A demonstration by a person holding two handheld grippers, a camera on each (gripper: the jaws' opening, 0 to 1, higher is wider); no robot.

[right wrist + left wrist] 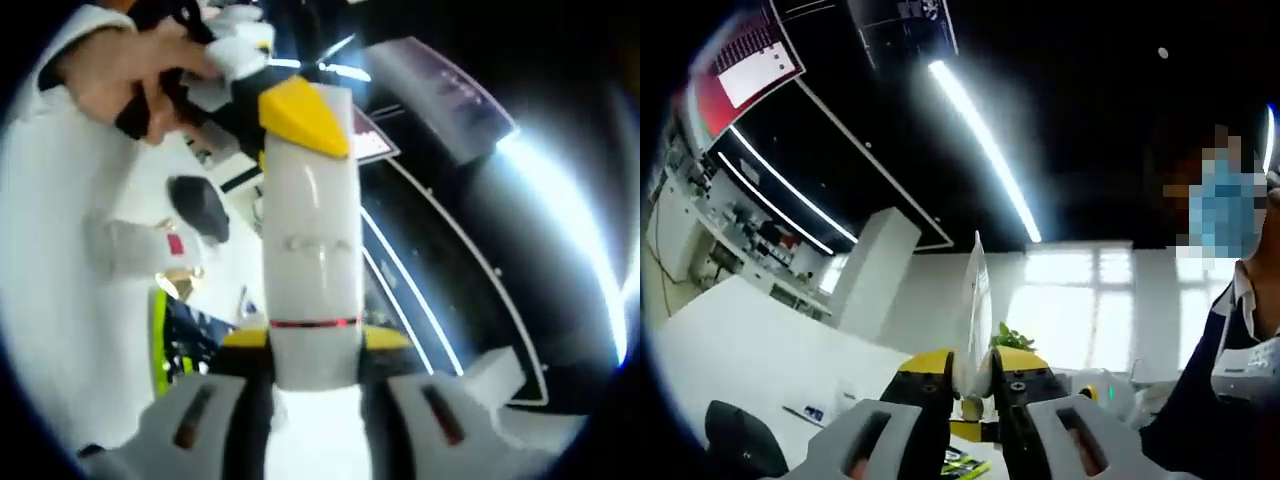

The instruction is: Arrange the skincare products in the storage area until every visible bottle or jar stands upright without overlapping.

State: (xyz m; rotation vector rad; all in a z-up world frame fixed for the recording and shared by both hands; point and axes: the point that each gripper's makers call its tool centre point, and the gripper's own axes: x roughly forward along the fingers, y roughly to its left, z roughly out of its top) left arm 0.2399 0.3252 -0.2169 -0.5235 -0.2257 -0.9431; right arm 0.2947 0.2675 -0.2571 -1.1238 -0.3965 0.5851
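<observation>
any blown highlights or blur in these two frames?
Left gripper view: windows and ceiling light strip are blown out, and the thin white tube is backlit between the left gripper jaws. Right gripper view: glare at right edge, the close white tube soft, the hand blurred.

Tube (312, 270) between right gripper (318, 345) jaws, left gripper (290, 110) at its far end; hand (125, 60) left

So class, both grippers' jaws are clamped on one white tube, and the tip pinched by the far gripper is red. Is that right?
Not quite: the tip is yellow, not red. In the right gripper view the white tube sits between the right gripper jaws, and its yellow tip meets the left gripper.
</observation>
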